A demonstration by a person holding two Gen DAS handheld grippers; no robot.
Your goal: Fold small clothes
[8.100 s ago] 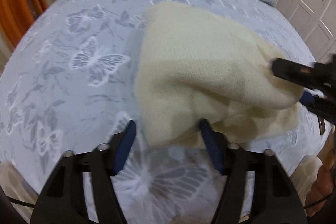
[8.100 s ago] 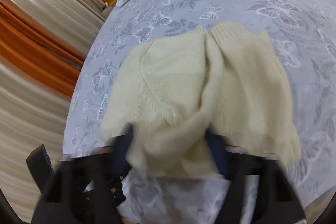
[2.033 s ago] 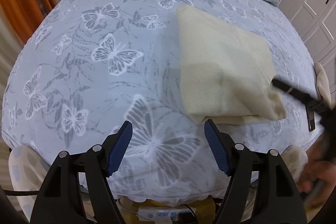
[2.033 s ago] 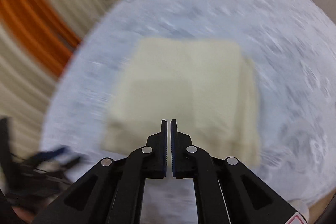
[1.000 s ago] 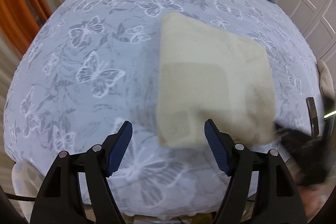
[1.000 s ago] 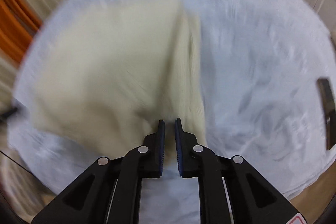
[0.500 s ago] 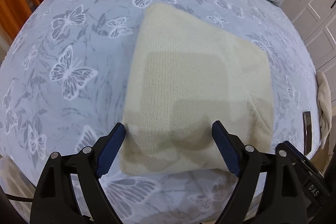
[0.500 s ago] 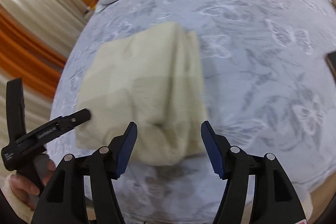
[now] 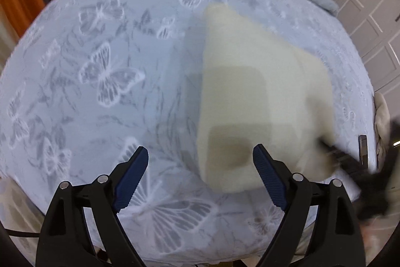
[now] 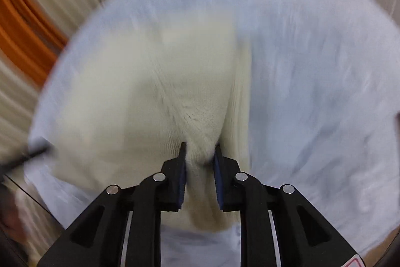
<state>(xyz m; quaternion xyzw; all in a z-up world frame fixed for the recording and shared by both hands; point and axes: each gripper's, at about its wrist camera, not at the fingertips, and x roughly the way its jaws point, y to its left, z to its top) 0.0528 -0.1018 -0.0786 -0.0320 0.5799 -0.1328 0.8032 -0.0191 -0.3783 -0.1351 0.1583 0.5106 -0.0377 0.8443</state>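
Folded cream sweater [image 9: 252, 91] lay on the butterfly-print bedspread [image 9: 105, 71], near its front edge. Right gripper [image 10: 200, 154] was clamped on the sweater's near edge. Left gripper [image 9: 200, 162] hovered spread wide, holding nothing.

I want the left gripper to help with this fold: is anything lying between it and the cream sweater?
Nothing visible does. The left gripper hangs open above the butterfly bedsheet, with only bare sheet between its fingers and the near edge of the cream sweater. The right gripper is already clamped on the sweater's edge.
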